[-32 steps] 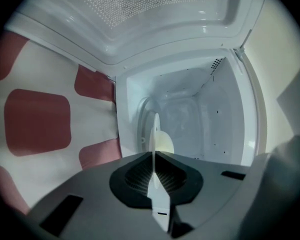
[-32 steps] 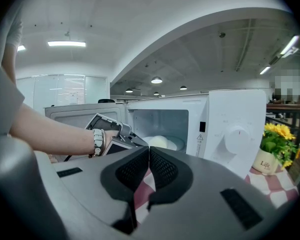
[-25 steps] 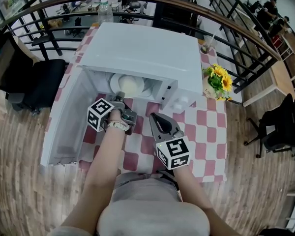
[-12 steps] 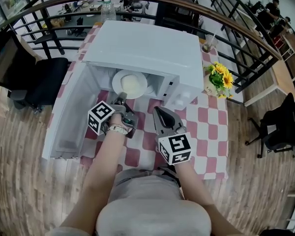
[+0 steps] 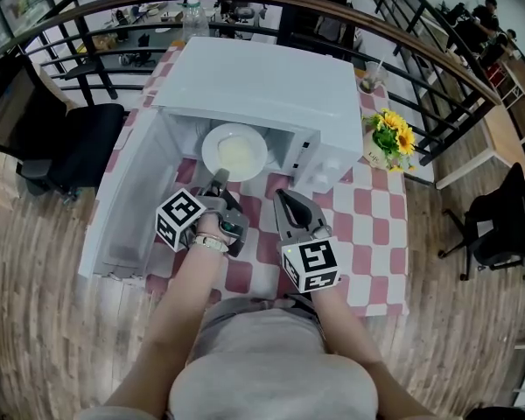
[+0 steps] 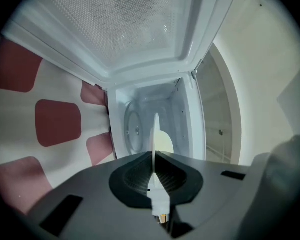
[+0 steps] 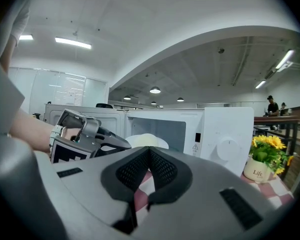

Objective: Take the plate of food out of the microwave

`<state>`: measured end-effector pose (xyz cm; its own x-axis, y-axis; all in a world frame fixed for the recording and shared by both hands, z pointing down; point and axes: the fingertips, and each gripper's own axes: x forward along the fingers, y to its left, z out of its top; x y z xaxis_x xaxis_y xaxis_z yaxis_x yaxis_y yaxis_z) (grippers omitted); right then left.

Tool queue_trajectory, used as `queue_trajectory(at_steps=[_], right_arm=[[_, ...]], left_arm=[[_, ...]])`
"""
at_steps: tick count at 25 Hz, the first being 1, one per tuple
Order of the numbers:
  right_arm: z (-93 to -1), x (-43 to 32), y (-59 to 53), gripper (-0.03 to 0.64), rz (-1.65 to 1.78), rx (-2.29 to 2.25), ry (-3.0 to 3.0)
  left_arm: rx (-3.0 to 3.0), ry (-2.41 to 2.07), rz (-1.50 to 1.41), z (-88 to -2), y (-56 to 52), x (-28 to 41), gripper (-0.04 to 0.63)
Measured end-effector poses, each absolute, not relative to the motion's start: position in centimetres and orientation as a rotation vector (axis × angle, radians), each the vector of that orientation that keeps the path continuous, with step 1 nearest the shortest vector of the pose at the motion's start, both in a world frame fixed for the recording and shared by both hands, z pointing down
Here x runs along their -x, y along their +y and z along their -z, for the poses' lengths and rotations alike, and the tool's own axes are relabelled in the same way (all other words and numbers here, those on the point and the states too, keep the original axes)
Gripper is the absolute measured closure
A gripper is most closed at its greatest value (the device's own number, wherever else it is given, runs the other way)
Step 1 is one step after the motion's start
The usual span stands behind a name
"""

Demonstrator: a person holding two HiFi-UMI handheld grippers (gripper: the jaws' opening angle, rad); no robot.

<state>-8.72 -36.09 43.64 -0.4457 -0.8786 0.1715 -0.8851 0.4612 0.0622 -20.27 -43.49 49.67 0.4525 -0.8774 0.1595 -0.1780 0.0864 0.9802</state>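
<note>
My left claw (image 5: 219,180) is pinching the near rim of the plate of food (image 5: 234,151). The plate sits at the mouth of the microwave (image 5: 271,77), at twelve o'clock from that claw. The door (image 5: 127,199) stands open toward nine o'clock. My right claw (image 5: 283,196), pressed together and empty, hovers over the checkered counter (image 5: 372,234), at three o'clock from the left one.

In the head view the microwave's (image 5: 262,86) roof hides most of its cavity. The food (image 5: 237,155) on the plate (image 5: 212,147) is a pale mound, its kind unclear. In the left gripper view the plate's near rim vanishes between the left claw's (image 6: 154,159) pressed pads. The person's body (image 5: 262,357) covers the middle of the surface's (image 5: 367,234) near edge.
</note>
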Motion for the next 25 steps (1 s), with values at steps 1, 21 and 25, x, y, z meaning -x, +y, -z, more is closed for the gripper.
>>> queue_trajectory(at_steps=[1, 21, 25], right_arm=[[-43.5, 8.7, -36.0, 0.594, -0.049, -1.548, -2.529], [-43.2, 8.4, -34.8, 0.594, -0.028, -1.652, -2.513], [-43.1, 8.2, -34.4, 0.594, -0.031, -1.665, -2.515]], left_arm=[[-1.42, -1.004, 0.683, -49.5, -43.3, 20.3, 0.578], [-1.455, -0.944, 0.725, -47.5, -38.6, 19.3, 0.578], [-1.461, -0.934, 0.715, -47.6, -37.4, 18.7, 0.578]])
